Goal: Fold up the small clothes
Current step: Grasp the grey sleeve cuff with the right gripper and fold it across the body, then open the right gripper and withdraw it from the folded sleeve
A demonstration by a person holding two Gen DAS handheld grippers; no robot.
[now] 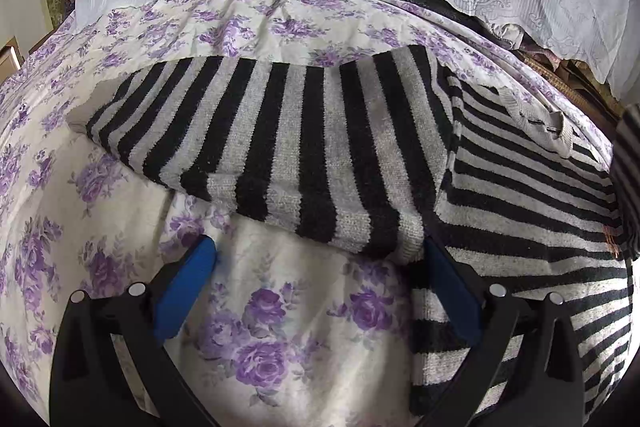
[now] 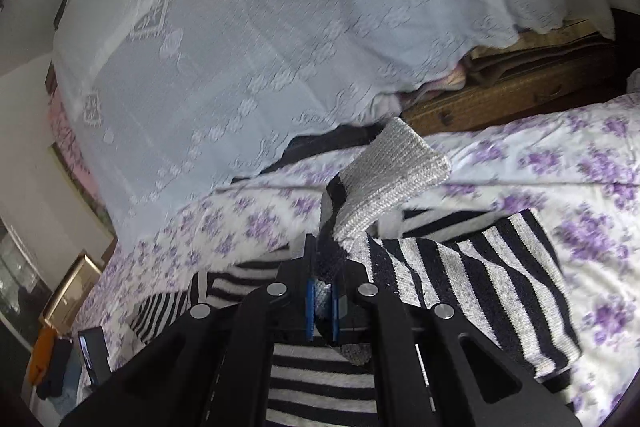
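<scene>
The left gripper (image 1: 320, 263) is held with jaws apart above the floral sheet (image 1: 280, 311). The knitted striped sweater (image 1: 304, 143) is spread on it. Only the right view shows the right gripper (image 2: 322, 301) clamped on a grey cuff (image 2: 384, 167), lace curtain (image 2: 256, 39) beyond.

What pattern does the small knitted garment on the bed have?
Black and grey stripes on the garment, clearest in the left wrist view.
</scene>
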